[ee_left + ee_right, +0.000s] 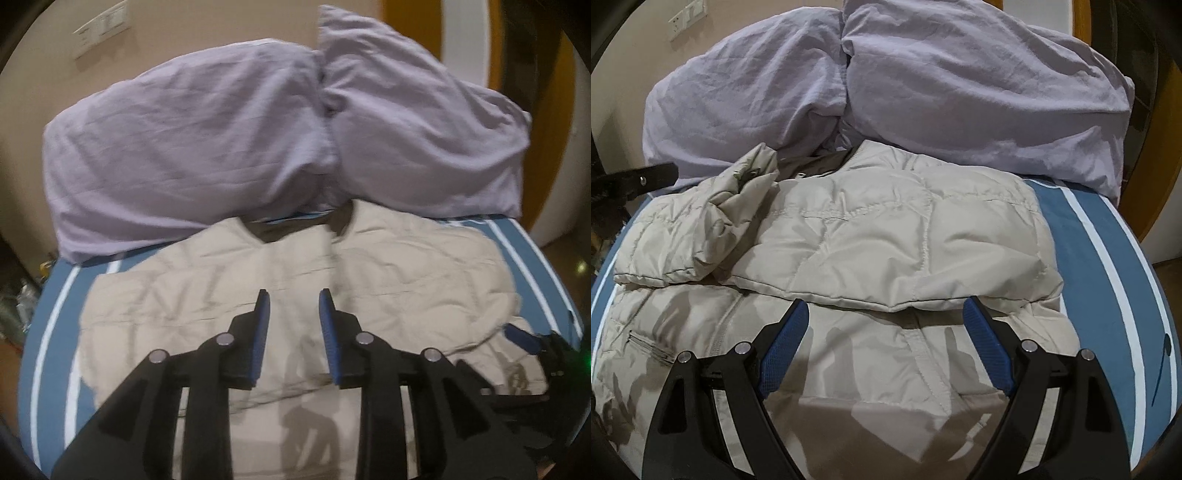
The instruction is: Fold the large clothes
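Beige jacket (886, 236); only right view shows folded sleeve (701, 236).

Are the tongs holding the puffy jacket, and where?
No. The left tongs and right tongs both stand open above the jacket, with nothing between their pads.
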Motion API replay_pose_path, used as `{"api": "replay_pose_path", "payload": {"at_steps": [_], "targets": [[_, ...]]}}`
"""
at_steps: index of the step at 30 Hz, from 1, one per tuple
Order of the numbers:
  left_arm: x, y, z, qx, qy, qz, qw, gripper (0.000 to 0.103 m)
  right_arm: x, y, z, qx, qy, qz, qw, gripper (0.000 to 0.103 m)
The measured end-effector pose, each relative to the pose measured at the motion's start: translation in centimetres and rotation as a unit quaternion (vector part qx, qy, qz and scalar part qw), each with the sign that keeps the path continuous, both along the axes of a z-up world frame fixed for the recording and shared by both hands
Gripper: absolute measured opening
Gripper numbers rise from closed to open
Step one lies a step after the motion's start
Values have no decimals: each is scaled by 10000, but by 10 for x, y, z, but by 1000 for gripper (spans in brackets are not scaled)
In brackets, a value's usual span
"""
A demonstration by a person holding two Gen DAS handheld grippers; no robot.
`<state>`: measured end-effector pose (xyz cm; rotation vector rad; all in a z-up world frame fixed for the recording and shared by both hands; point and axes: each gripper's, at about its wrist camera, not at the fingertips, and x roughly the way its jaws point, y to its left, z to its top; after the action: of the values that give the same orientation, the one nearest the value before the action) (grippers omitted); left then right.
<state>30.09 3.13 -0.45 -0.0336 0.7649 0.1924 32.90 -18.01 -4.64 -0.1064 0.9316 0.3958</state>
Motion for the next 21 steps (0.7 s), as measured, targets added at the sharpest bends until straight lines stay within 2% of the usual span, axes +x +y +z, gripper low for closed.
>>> {"api": "replay_pose_path", "payload": {"at_steps": [5,12,21], "targets": [[-3,28,-10,137,162,344,9992,33,1,10,11,434,204,261,9985,87],[-5,46,-20,152,260,468,9984,34,6,37,25,957,442,568,9928,82],[-9,65,-29,143,304,545,9979,36,17,84,13,1424,964,676,9828,71]]}}
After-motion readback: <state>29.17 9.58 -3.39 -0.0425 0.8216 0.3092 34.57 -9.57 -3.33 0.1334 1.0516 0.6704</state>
